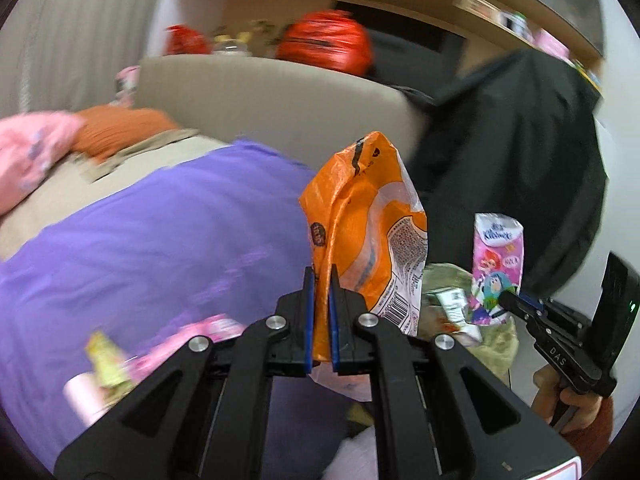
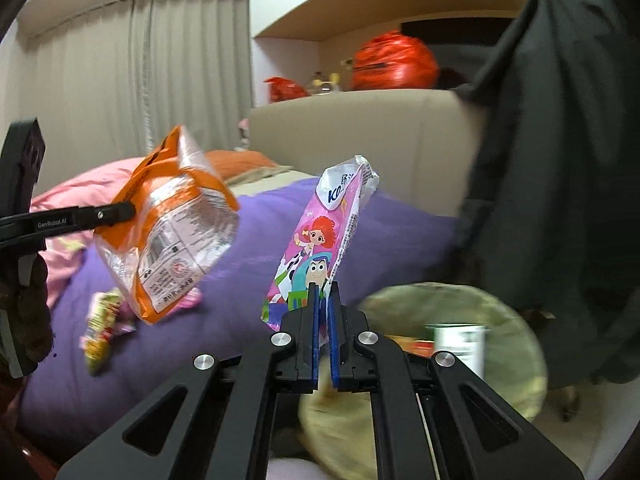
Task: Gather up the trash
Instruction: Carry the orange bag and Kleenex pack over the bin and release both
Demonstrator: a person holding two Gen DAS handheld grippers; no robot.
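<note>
My left gripper (image 1: 321, 276) is shut on an orange and white snack bag (image 1: 360, 220) and holds it up above the purple blanket (image 1: 140, 232); the bag also shows in the right wrist view (image 2: 172, 224). My right gripper (image 2: 324, 292) is shut on a pink Kleenex tissue wrapper (image 2: 320, 240), held just left of the trash bin (image 2: 500, 312), which has a pale green liner and trash inside. The wrapper also shows in the left wrist view (image 1: 496, 268), over the bin (image 1: 448, 280). More wrappers (image 2: 104, 320) lie on the blanket.
A beige headboard (image 2: 360, 136) stands behind the bed, with red bags (image 2: 394, 60) on the shelf above it. A dark garment (image 2: 560, 120) hangs at the right, close to the bin. Pink bedding (image 1: 32, 148) and an orange pillow (image 1: 124, 128) lie at the far end.
</note>
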